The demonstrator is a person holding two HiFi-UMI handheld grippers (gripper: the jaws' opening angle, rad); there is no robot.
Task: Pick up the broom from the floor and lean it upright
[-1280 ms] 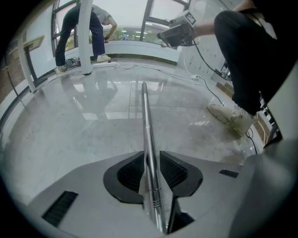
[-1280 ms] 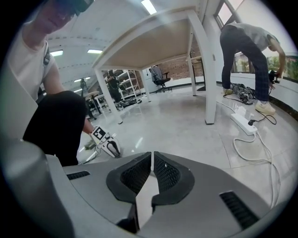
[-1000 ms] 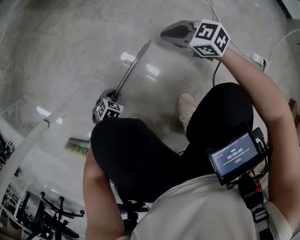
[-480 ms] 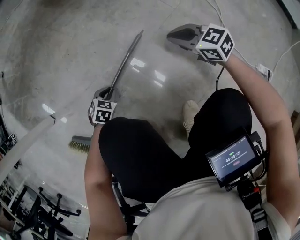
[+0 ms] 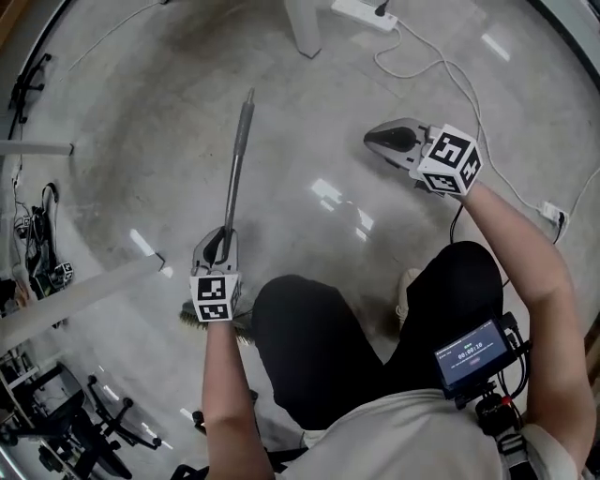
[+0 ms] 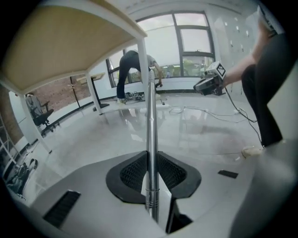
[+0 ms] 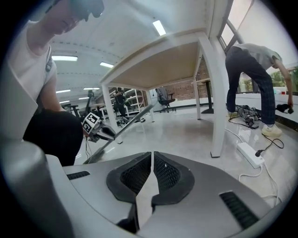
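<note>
L tongs [image 5: 223, 242]: pinching broom handle [image 5: 236, 169] low down, just above bristle head [image 5: 190, 317], beside wearer's knee [image 5: 291, 300]. Handle slants up & away over floor [image 5: 141, 112], far tip in air. R tongs [image 5: 373, 141]: pressed together, nothing betw. pads, well apart from broom, on its right. Further out: white desk leg [image 5: 305, 33], power strip [image 5: 361, 11] w/ cable [image 5: 441, 66] trailing over floor. Far bkgd, left gripper view: second person [image 6: 132, 69] bent over by window [image 6: 186, 42].

White-legged tables [image 7: 160, 65] stand on a glossy grey floor [image 5: 141, 112].
</note>
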